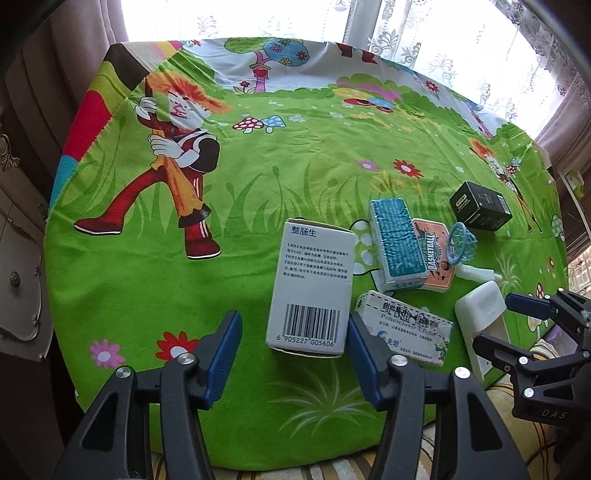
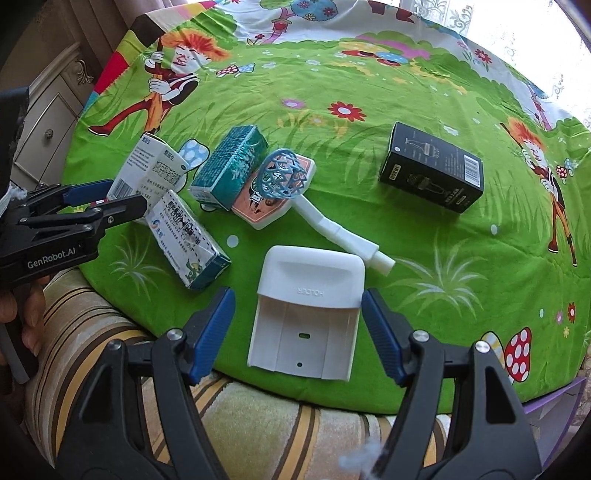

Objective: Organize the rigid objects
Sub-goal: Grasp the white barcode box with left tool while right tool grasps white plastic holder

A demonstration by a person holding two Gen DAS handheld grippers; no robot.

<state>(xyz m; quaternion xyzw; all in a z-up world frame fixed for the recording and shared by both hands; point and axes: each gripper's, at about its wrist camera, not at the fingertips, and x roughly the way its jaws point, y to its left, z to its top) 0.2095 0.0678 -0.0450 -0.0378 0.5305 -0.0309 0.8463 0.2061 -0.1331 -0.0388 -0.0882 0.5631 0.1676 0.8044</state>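
My left gripper (image 1: 295,332) is open, its jaws on either side of the near end of a white medicine box with a barcode (image 1: 312,291); it shows from the side in the right wrist view (image 2: 107,197). My right gripper (image 2: 298,325) is open around a white plastic holder (image 2: 308,306), which also shows in the left wrist view (image 1: 482,314). A white cream box (image 1: 404,326) lies between them. A teal box (image 1: 397,243) leans on a toy basketball hoop with orange backboard (image 2: 280,181). A black box (image 2: 432,168) lies farther right.
A round table carries a green cartoon cloth (image 1: 258,155). A striped cushion (image 2: 258,421) sits below the near edge. A white carved cabinet (image 1: 18,258) stands at the left. A curtained window (image 1: 406,29) is behind the table.
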